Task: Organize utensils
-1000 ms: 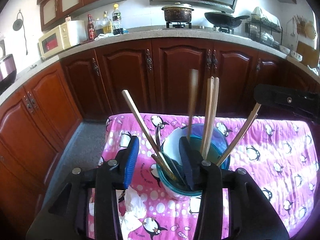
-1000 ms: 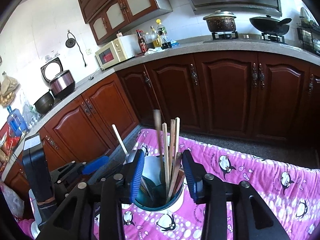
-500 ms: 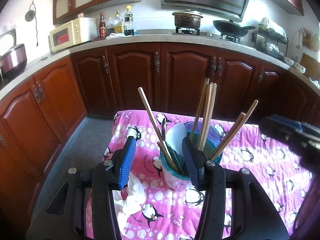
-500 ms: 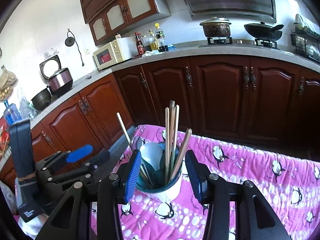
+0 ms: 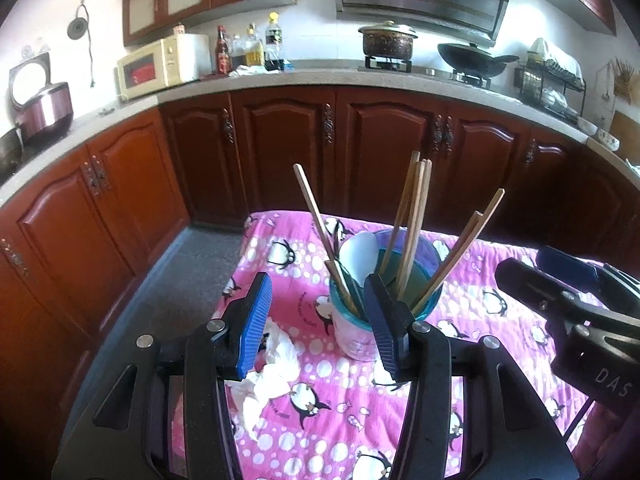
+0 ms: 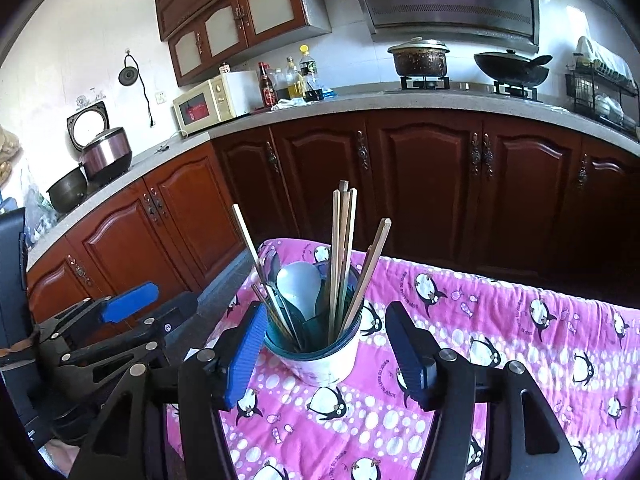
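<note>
STEP: utensils gathered in holder cup (image 6: pixel 320 356) near worktop's (image 6: pixel 520 320) far-left corner | FINGERS: we see left gripper (image 5: pixel 316 332) open, empty; right gripper (image 6: pixel 326 354) just widened, straddling cup, no pad contact | NEXT: we judge withdrawal without snagging chopsticks (image 6: pixel 342 248).

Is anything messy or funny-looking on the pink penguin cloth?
Yes. A crumpled white tissue lies on the cloth beside the cup, like leftover litter. In the cup, the chopsticks lean apart in different directions instead of standing together. Nothing looks spilled or broken.
</note>
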{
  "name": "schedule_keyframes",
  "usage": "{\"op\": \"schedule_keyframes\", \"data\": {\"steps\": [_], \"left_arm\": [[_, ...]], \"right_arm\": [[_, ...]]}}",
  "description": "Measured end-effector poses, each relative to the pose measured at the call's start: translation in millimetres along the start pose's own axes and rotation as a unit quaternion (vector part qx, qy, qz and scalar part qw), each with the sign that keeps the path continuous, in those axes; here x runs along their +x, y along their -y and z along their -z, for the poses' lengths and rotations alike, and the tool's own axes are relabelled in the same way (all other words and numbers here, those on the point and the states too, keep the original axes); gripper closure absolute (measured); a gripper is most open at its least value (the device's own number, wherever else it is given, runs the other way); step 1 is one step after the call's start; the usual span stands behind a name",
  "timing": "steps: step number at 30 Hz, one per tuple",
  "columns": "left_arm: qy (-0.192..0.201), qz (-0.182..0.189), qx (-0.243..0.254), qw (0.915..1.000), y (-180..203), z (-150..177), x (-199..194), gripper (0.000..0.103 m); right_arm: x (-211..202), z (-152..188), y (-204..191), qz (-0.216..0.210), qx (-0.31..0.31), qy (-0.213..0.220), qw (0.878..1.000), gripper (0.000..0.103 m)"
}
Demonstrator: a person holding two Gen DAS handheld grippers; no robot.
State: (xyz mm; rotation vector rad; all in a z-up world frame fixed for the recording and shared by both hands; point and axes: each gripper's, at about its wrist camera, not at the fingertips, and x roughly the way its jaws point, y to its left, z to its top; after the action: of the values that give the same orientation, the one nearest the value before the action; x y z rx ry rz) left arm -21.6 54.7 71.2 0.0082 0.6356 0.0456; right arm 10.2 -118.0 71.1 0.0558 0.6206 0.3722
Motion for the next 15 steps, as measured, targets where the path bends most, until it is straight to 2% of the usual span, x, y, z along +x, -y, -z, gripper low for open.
{"op": "schedule_keyframes", "data": {"steps": [15], "left_arm": [[-0.001,-0.014,-0.005,0.9999,-1.5,6.4,-8.1,0.055]], "right_arm": [[-2.0,9.2,-1.7,0.022,0.009,-0.003,1.0,0.037]]}}
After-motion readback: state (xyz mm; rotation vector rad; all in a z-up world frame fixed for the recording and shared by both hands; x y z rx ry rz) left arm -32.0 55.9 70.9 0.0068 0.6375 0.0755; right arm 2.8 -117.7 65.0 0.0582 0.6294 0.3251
